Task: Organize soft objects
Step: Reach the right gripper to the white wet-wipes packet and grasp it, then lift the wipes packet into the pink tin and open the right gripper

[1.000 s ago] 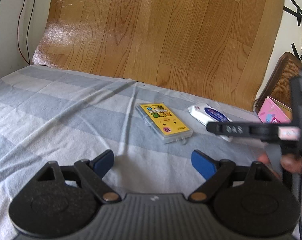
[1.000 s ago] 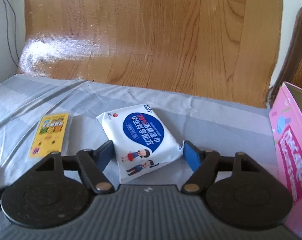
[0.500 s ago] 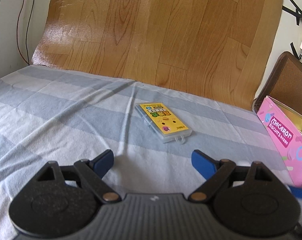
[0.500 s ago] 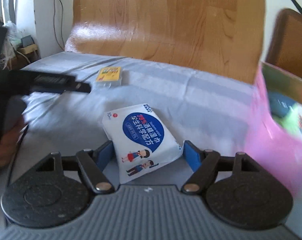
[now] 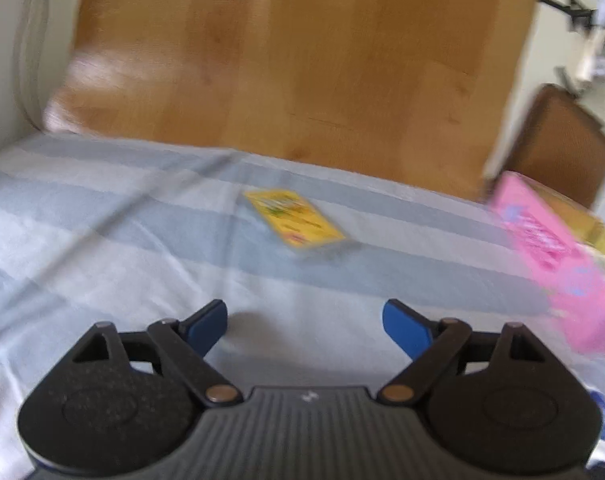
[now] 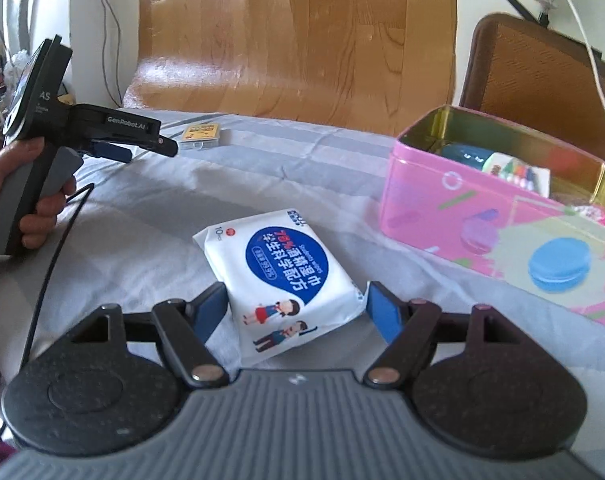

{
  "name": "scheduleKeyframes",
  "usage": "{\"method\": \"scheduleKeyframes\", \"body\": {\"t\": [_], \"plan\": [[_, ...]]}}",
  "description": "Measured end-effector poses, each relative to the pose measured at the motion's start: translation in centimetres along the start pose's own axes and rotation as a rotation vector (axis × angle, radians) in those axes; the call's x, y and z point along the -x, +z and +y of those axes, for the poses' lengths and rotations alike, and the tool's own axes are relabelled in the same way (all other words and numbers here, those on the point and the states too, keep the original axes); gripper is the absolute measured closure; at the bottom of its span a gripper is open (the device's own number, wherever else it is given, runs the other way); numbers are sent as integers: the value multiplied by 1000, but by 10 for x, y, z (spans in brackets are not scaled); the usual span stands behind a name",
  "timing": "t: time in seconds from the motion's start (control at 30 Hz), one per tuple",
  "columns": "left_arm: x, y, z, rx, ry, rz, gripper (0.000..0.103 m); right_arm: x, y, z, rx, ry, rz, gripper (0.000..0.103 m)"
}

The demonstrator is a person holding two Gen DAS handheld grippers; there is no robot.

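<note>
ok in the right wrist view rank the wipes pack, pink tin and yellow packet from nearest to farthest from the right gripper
1. The wipes pack, held between the fingers of the right gripper.
2. The pink tin, open-topped, ahead and to the right on the bedsheet.
3. The yellow packet, far back on the left, just beyond the tip of the left gripper.

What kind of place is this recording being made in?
Probably a bedroom or similar room at home. The packs lie on a wrinkled blue and white striped sheet, a woven chair back stands behind the pink tin, and cables hang down the wall.
</note>
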State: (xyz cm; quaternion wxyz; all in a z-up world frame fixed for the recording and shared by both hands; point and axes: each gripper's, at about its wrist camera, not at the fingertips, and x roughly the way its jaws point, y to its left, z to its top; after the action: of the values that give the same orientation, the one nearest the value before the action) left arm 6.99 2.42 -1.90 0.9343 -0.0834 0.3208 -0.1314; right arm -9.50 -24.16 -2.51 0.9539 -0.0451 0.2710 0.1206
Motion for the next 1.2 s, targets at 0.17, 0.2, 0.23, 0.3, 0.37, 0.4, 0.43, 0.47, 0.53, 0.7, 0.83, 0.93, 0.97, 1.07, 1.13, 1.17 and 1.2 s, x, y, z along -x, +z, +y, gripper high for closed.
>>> {"method": "scheduleKeyframes", "body": {"t": [0.17,0.2,0.23,0.3,0.37,0.4,0.43,0.47,0.53,0.7,0.83,0.93,0.97,1.07,1.13,1.17,1.2], "plan": [[19,-12,-63,-70,-283,101,19,19,-6,-8,16,3,-37,25],[19,-14,-76,-84,-351,138,18,24,-9,-11,17,2,-47,25],[17,-17,-90,-98,-418,182,18,27,-10,-12,22,-3,-56,25],[12,-22,-111,-118,-488,244,16,31,-13,-13,37,-23,-70,25],[9,-27,-127,-138,-519,277,16,33,-17,-15,56,-47,-72,25],[8,-30,-133,-149,-525,289,15,34,-20,-16,66,-53,-66,25],[7,-33,-140,-160,-527,301,14,34,-22,-18,72,-51,-54,25],[5,-34,-143,-166,-526,309,14,33,-25,-21,76,-46,-42,23],[3,-39,-150,-177,-519,320,12,34,-30,-28,68,-62,-36,20],[6,-41,-156,-189,-503,319,10,36,-38,-48,-24,-74,-20,16],[3,-42,-159,-176,-520,338,11,44,-47,-55,-84,-67,-12,17],[3,-44,-166,-197,-525,340,11,46,-50,-53,-96,-65,-18,17],[3,-44,-169,-206,-526,340,11,47,-50,-51,-92,-66,-19,17],[3,-46,-172,-220,-531,341,11,46,-48,-45,-74,-50,-23,17],[4,-46,-172,-219,-535,343,11,44,-48,-43,-63,-49,-24,17],[4,-46,-171,-214,-540,345,12,43,-48,-42,-63,-49,-25,18],[3,-46,-171,-206,-549,351,15,44,-47,-43,-65,-47,-27,18]]}}
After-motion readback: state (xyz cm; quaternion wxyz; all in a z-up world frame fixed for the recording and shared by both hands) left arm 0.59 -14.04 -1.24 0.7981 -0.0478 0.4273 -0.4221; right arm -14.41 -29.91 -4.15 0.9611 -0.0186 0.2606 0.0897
